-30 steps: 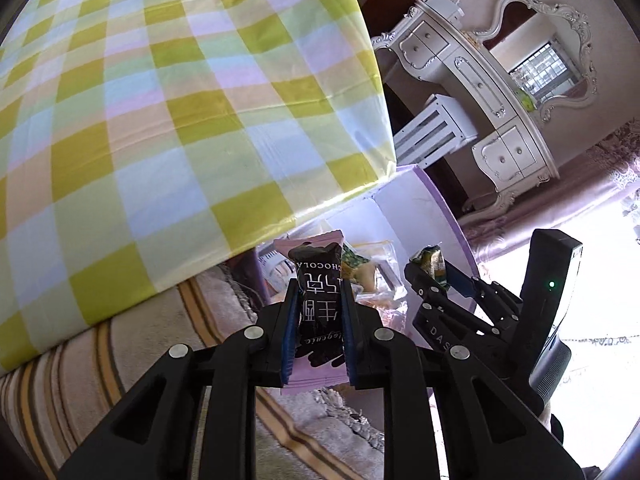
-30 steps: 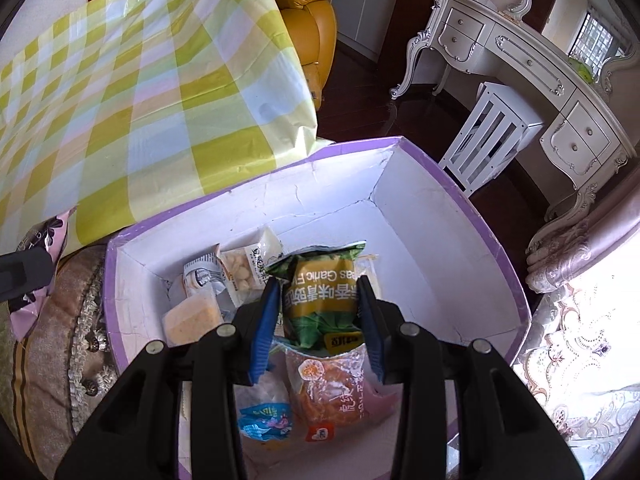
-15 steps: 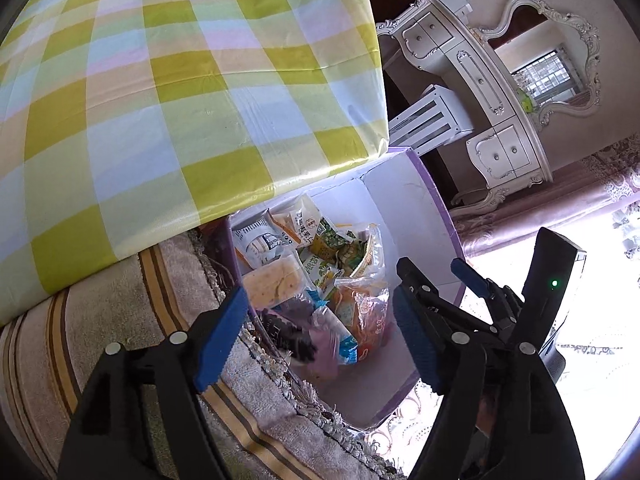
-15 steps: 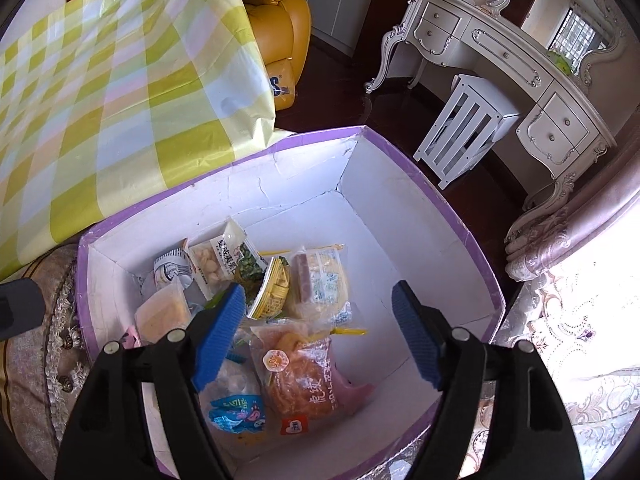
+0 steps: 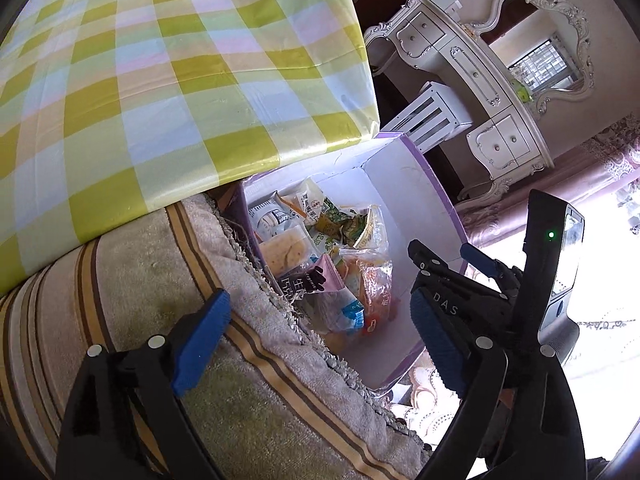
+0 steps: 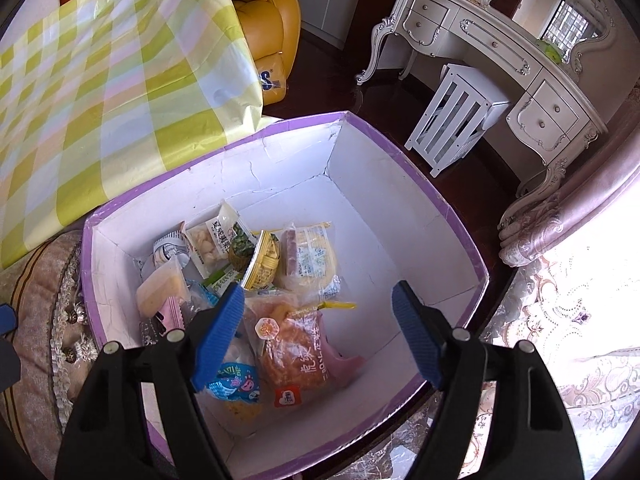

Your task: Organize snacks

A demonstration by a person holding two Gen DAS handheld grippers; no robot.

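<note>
The checked cloth [image 5: 172, 80] fills the far left and hides whatever it covers. Right of it, a purple-rimmed box [image 6: 404, 216] stands open, its near edge cut off behind the right tongs [image 6: 318, 332]. The snacks [image 6: 288, 336] lie heaped in the box's near-left part; most labels are too small to read. A pink chocolate bar [image 5: 310, 278] rests against the left wall, half buried. Both tongs gape with nothing between them. The left tongs [image 5: 320, 336] have just been opening and hang over a striped cushion [image 5: 132, 280] and the box's left edge.
</note>
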